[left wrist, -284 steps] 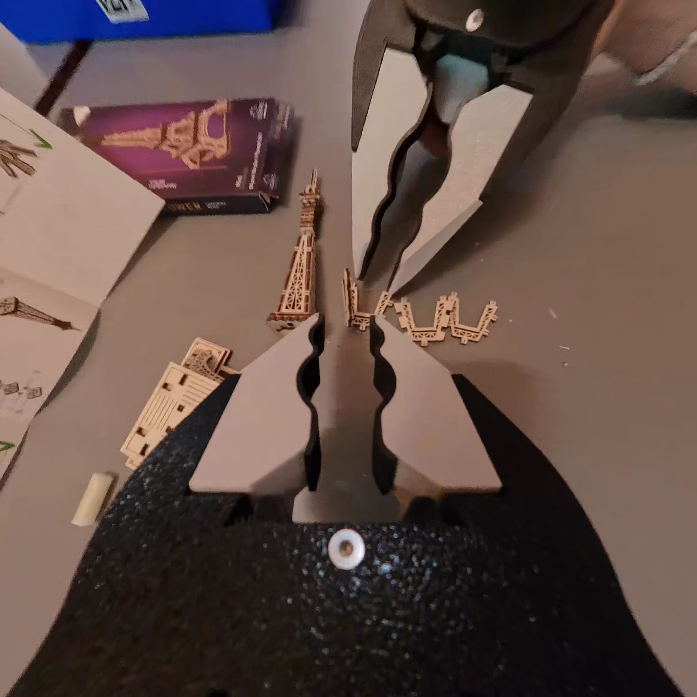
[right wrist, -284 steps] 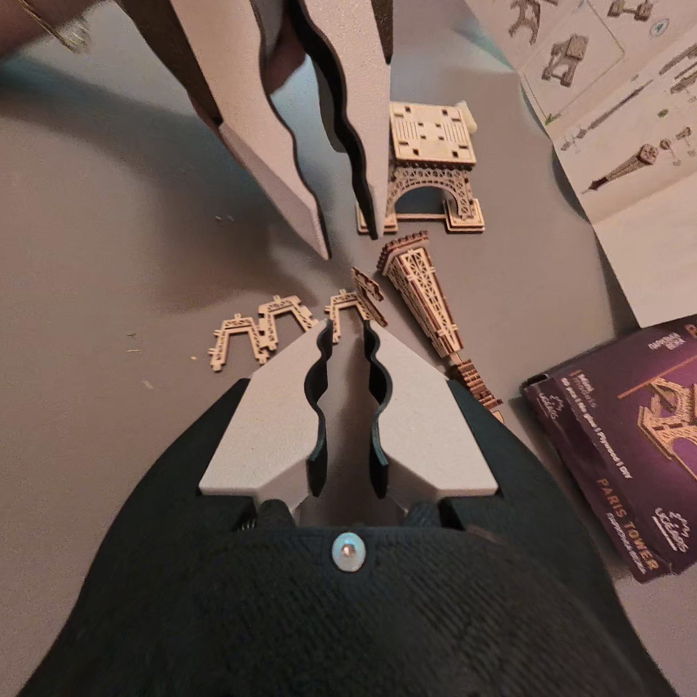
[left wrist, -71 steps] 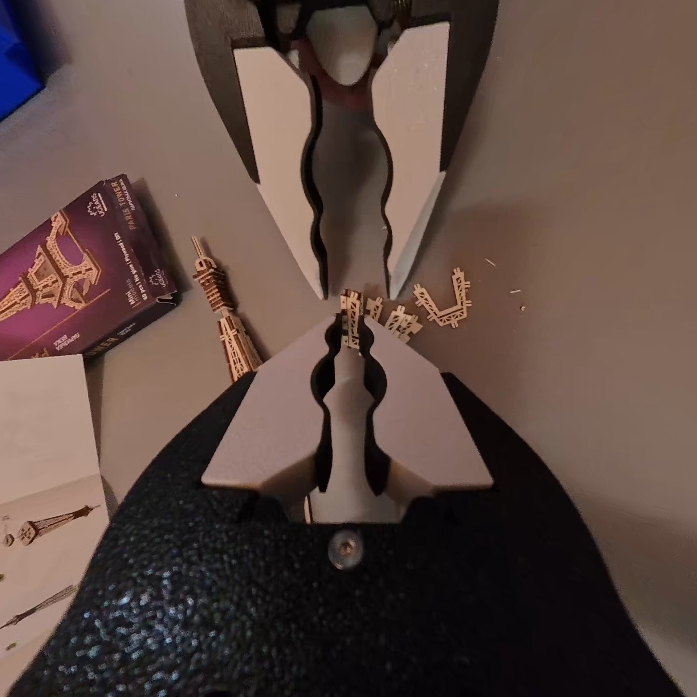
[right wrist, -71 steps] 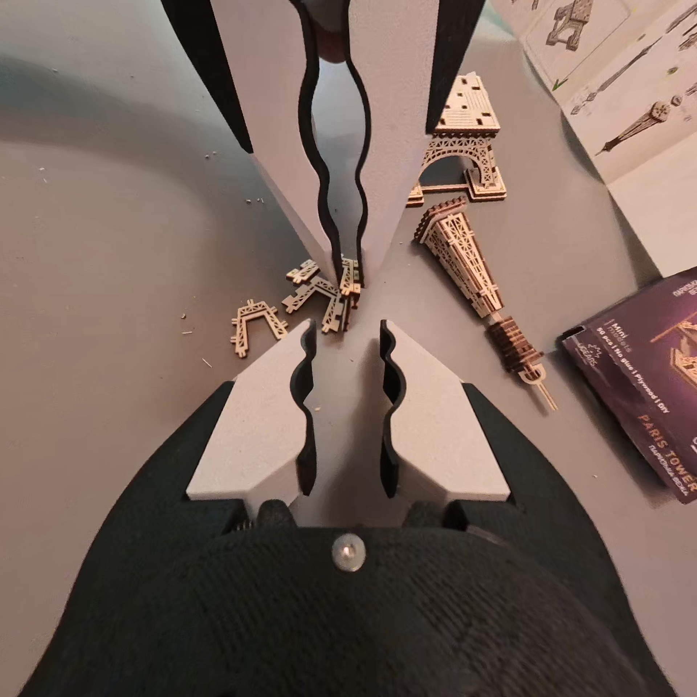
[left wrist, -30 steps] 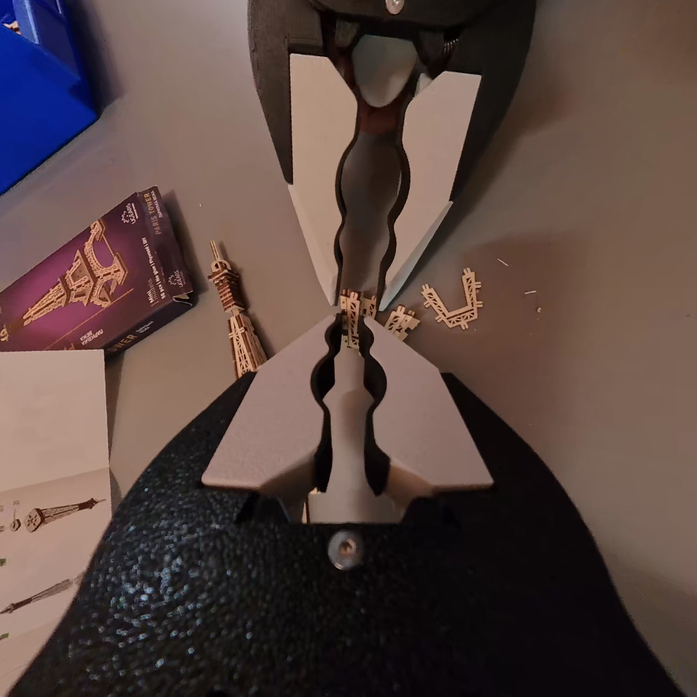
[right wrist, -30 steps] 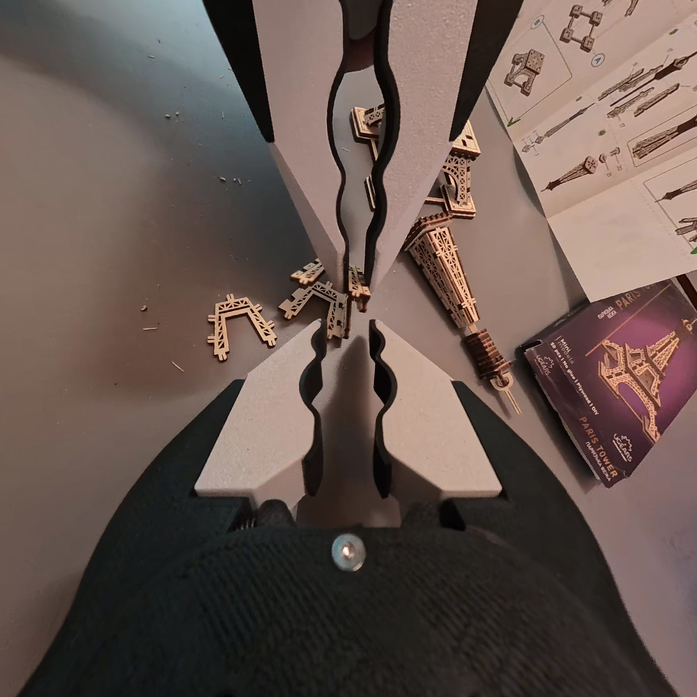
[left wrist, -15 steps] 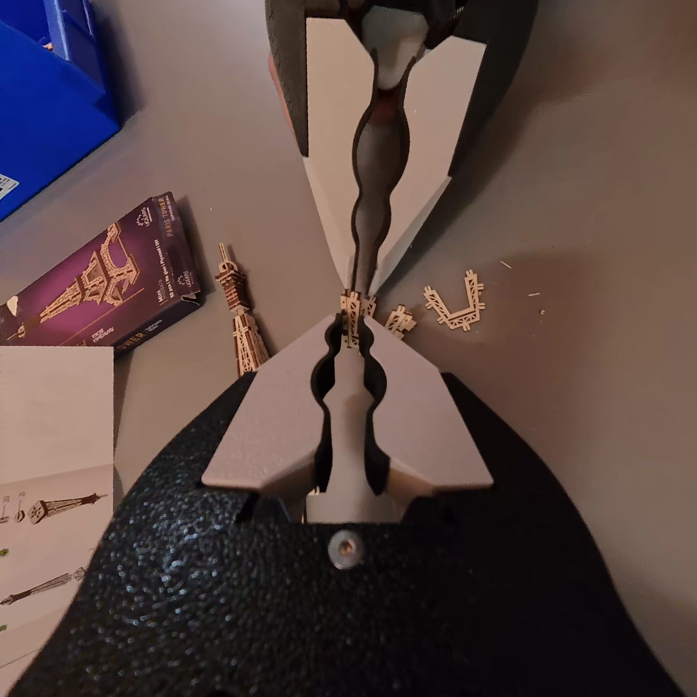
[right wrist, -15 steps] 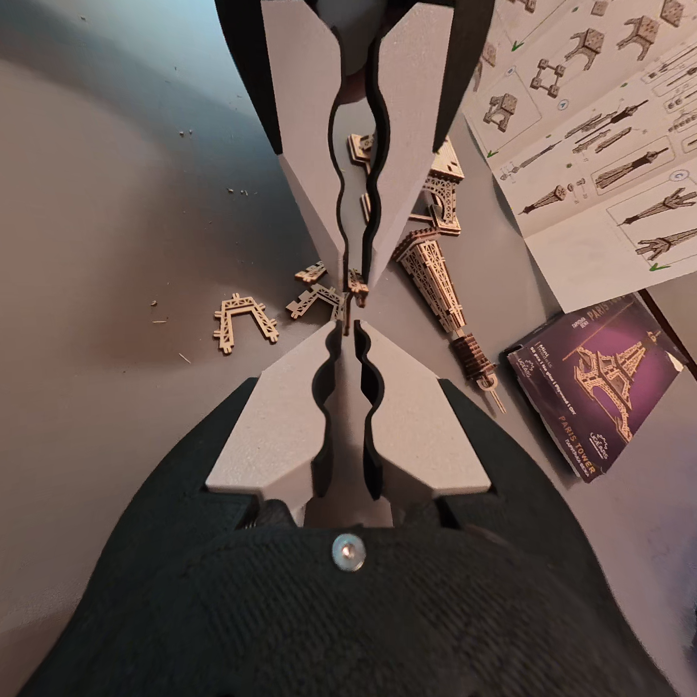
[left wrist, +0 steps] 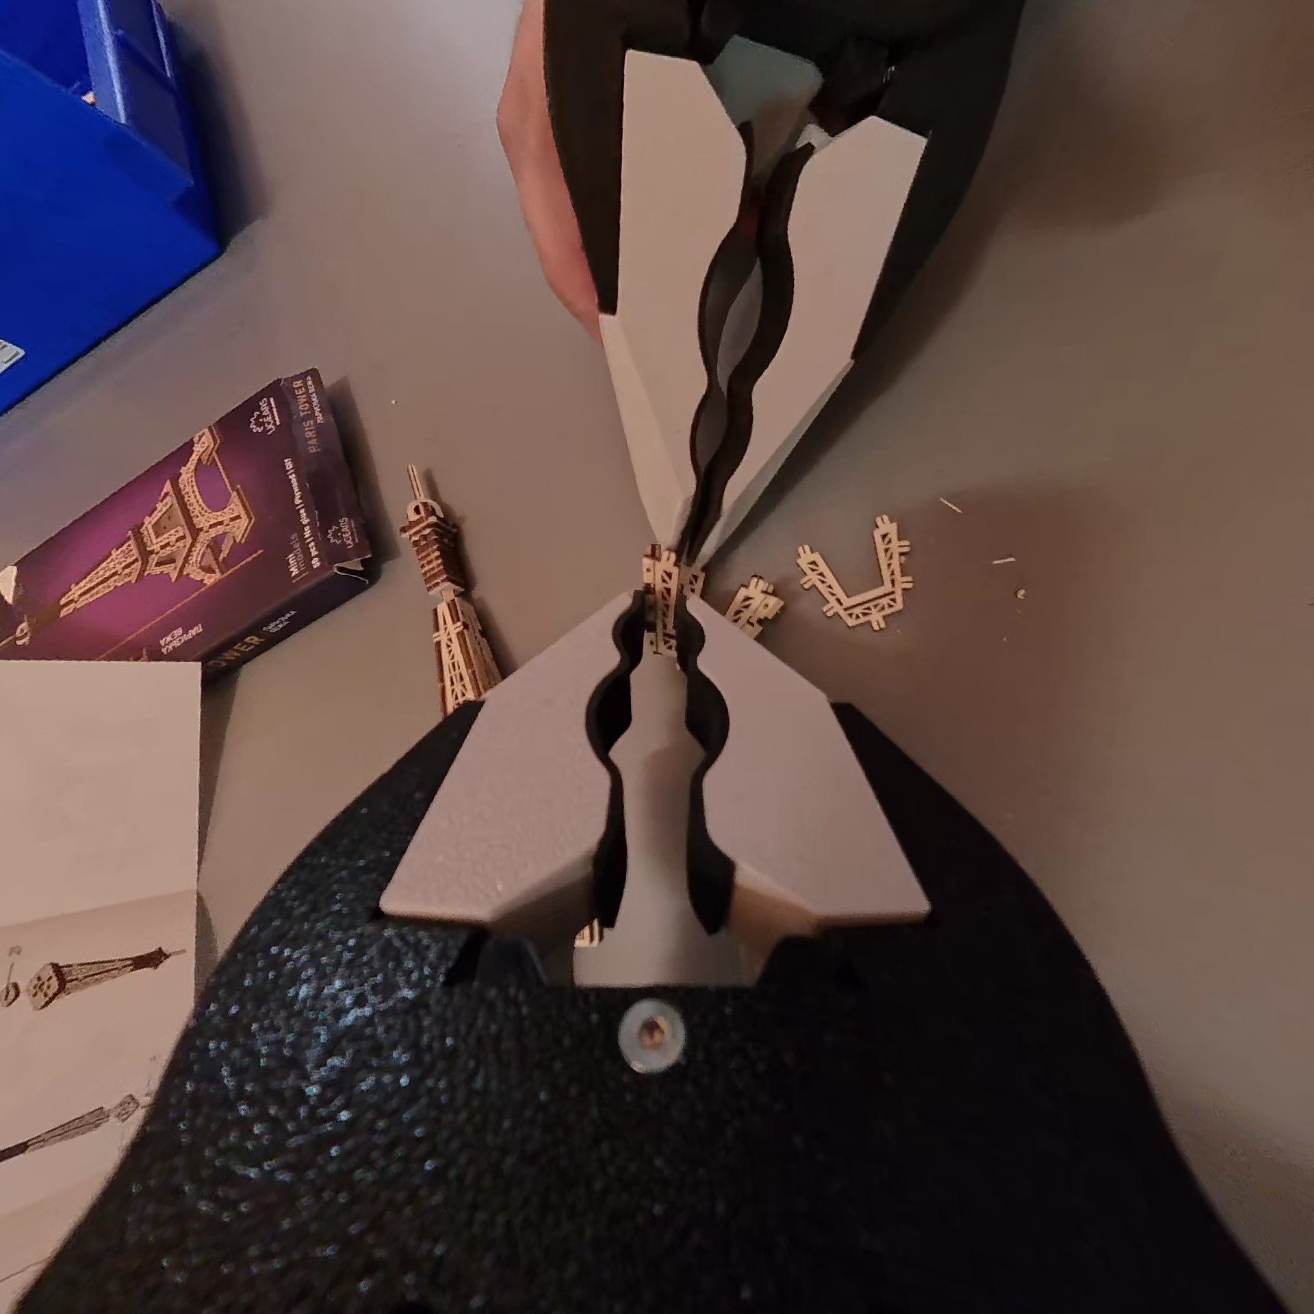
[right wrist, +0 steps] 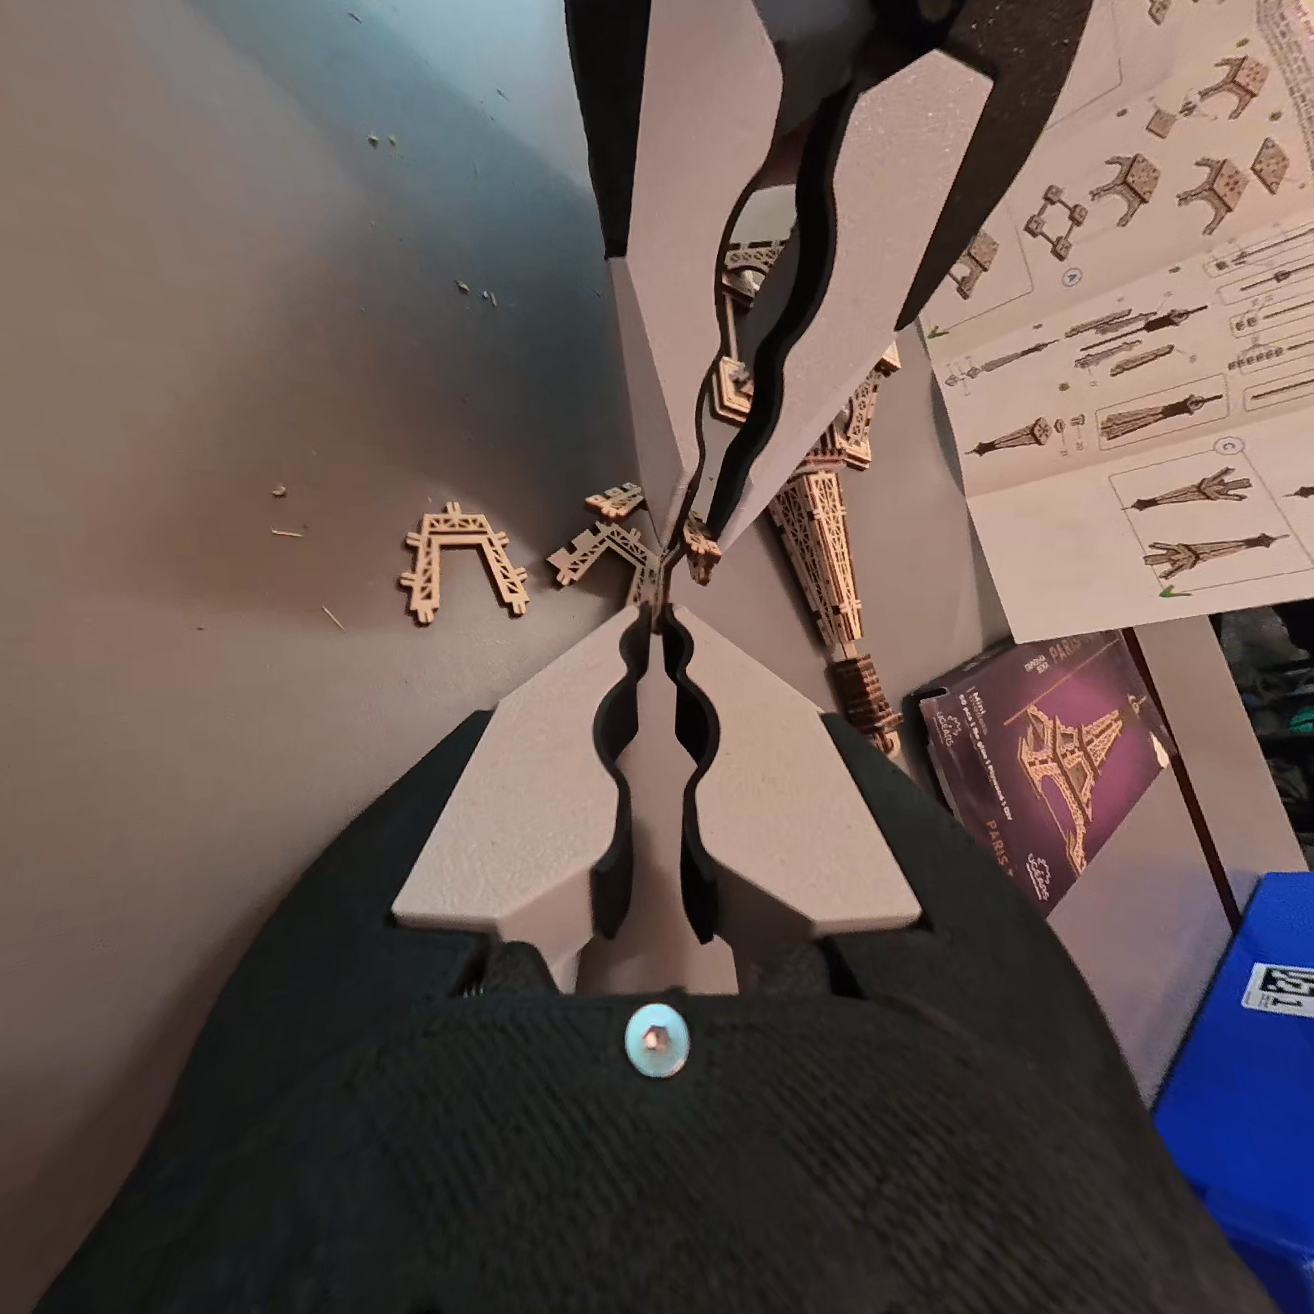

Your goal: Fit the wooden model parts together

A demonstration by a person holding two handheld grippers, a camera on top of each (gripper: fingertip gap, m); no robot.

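Left gripper (left wrist: 660, 617) fingers pinched on small wooden lattice piece (left wrist: 661, 604), held up on edge. Right gripper (right wrist: 658, 617) tip to tip with it, fingers squeezed on thin wooden piece (right wrist: 650, 594) joined to first. Loose arch piece (right wrist: 462, 565) flat on grey surface (right wrist: 213, 355) nearby. Tower spire (left wrist: 444, 590) lies beside purple box (left wrist: 178, 526). Instruction sheet (right wrist: 1152, 355) beyond.

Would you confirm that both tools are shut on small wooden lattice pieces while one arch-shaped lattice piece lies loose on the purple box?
Not quite: the loose arch piece lies on the grey table, not on the purple box, as the right wrist view shows. The left tool and right tool are indeed each shut on a lattice piece.
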